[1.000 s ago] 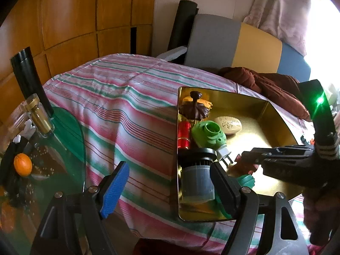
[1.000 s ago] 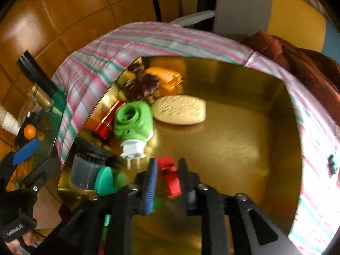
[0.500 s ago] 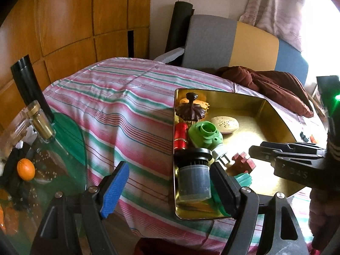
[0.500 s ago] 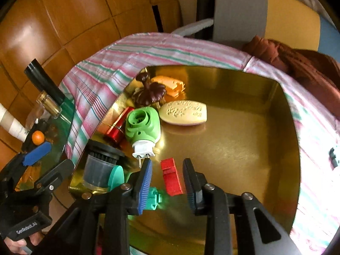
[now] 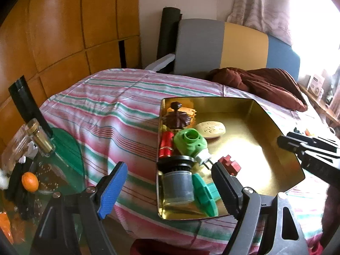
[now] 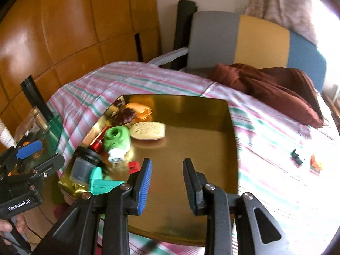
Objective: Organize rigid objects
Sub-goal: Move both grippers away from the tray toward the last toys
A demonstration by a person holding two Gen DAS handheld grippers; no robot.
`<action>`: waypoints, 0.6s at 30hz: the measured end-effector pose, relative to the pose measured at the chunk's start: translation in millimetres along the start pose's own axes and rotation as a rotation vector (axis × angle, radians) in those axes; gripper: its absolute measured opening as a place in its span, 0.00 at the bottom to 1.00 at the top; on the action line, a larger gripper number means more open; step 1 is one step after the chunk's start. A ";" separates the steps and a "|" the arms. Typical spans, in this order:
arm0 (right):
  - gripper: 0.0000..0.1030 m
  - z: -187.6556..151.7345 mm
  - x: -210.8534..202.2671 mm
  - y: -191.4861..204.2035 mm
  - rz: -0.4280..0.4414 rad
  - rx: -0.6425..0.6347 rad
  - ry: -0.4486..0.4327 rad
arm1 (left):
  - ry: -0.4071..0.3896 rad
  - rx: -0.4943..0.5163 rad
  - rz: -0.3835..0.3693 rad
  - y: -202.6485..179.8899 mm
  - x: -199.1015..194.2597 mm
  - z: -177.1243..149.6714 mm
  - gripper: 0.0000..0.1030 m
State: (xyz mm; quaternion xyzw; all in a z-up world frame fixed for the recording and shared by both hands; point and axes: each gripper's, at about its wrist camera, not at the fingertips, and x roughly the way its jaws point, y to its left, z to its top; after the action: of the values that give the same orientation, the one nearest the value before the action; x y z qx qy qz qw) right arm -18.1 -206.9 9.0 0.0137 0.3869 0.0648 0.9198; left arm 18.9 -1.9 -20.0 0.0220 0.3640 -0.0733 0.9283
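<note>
Nearest, the right gripper [image 6: 166, 182] stands with its fingers spread wide and nothing between them, over the near rim of the shiny gold metal tray [image 6: 191, 144]. The left gripper [image 5: 167, 188] is likewise spread wide and empty, at the tray's near left corner; in the right wrist view it sits well left of the tray [image 6: 31, 155].

Inside the tray, near left corner: a grey cylindrical jar with black ribbed cap [image 5: 177, 182], lying against the left wall, with a teal plastic piece [image 5: 205, 193] touching its right side. Just beyond these, a small red toy brick [image 5: 229, 165] lies free on the tray floor. Next along the left wall: a green plug-in device with white pronged base [image 5: 191, 142], and a red metallic cylinder [image 5: 166, 143] wedged between it and the wall. A cream oval soap bar [image 5: 210, 129] lies just right of the green device. At the tray's far left corner sit a dark brown knobbed lid [image 5: 176, 119] and an orange piece [image 5: 189, 111] behind it.

The tray rests on a pink-and-green striped cloth [image 5: 110, 110]. Right of the tray, on the cloth, lie a small black part [image 6: 296, 154] and a small orange part [image 6: 315, 163], well apart from it.
</note>
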 end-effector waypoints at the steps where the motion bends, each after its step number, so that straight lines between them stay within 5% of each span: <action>1: 0.29 -1.2 -3.0 -4.5 -0.008 0.008 -0.006 | 0.001 0.006 -0.002 -2.4 -0.1 0.3 0.80; 18: 0.35 -28.8 -41.5 -104.9 -0.185 0.146 -0.041 | -0.002 0.146 -0.075 -63.2 -3.8 8.2 0.80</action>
State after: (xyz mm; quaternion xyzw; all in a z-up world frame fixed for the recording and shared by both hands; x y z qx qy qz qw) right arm -56.0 -317.0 10.3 0.0459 0.3714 -0.0491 0.9260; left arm 12.0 -64.6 -10.5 0.0758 0.3573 -0.1345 0.9211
